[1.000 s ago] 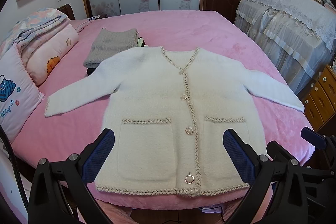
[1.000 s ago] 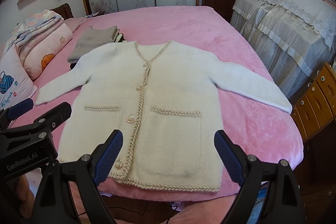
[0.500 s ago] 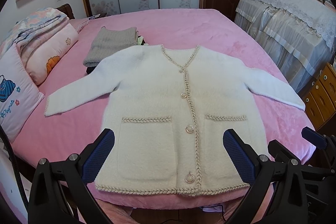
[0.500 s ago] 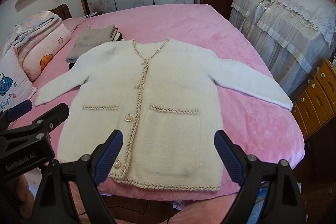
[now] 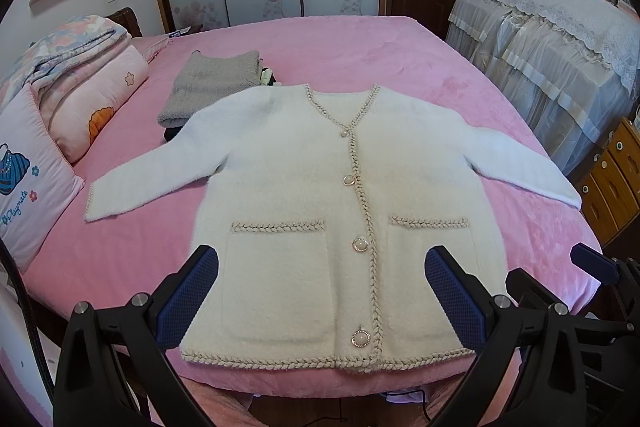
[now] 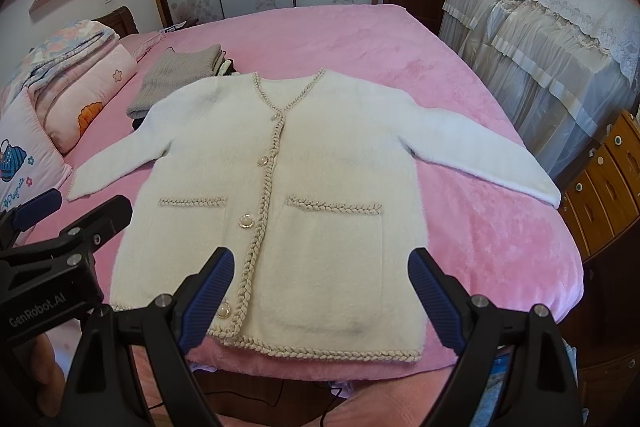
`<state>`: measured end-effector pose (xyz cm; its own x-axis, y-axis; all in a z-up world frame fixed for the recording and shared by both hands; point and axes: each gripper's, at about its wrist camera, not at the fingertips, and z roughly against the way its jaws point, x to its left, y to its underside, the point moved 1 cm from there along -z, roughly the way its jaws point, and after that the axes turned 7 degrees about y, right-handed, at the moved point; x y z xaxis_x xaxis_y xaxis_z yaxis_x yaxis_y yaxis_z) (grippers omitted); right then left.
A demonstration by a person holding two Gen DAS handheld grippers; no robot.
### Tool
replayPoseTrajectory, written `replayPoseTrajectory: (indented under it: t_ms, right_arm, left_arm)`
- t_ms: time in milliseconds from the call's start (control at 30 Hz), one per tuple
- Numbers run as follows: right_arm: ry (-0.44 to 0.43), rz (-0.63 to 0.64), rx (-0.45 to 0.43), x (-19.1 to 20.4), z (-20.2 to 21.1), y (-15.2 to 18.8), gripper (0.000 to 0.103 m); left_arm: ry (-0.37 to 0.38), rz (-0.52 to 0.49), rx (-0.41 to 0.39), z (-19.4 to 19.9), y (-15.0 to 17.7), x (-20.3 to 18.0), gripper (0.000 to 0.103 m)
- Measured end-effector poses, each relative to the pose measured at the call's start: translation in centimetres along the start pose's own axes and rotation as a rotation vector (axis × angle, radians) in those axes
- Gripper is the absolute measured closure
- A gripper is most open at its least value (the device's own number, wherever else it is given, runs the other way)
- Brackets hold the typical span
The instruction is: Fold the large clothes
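Cardigan [image 5: 320, 211] flat, hem at bed [image 5: 360, 43] edge; both grippers' jaws wide, empty.

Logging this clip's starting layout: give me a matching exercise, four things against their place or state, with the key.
Things:
1. white cardigan
2. grey knit
3. left gripper
4. cartoon pillow

Places or states:
A. folded, beyond the cardigan's shoulder
B. fingers wide apart, holding nothing
C. buttoned, spread flat, sleeves out, on the pink bed
D. at the bed's left edge

Pairs: 1-C, 2-A, 3-B, 4-D
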<state>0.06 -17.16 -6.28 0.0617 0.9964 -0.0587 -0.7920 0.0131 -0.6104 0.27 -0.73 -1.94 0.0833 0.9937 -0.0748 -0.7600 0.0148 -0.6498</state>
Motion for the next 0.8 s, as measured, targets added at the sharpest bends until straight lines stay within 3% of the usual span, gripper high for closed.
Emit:
replayPoseTrajectory:
  t_ms: [800]
  right_arm:
    - [-0.007,-0.004,0.027,-0.25,-0.69,-0.02,0.014]
  left_arm:
    - [0.01,-0.003,0.016,-0.48,0.08,-0.18,0.001]
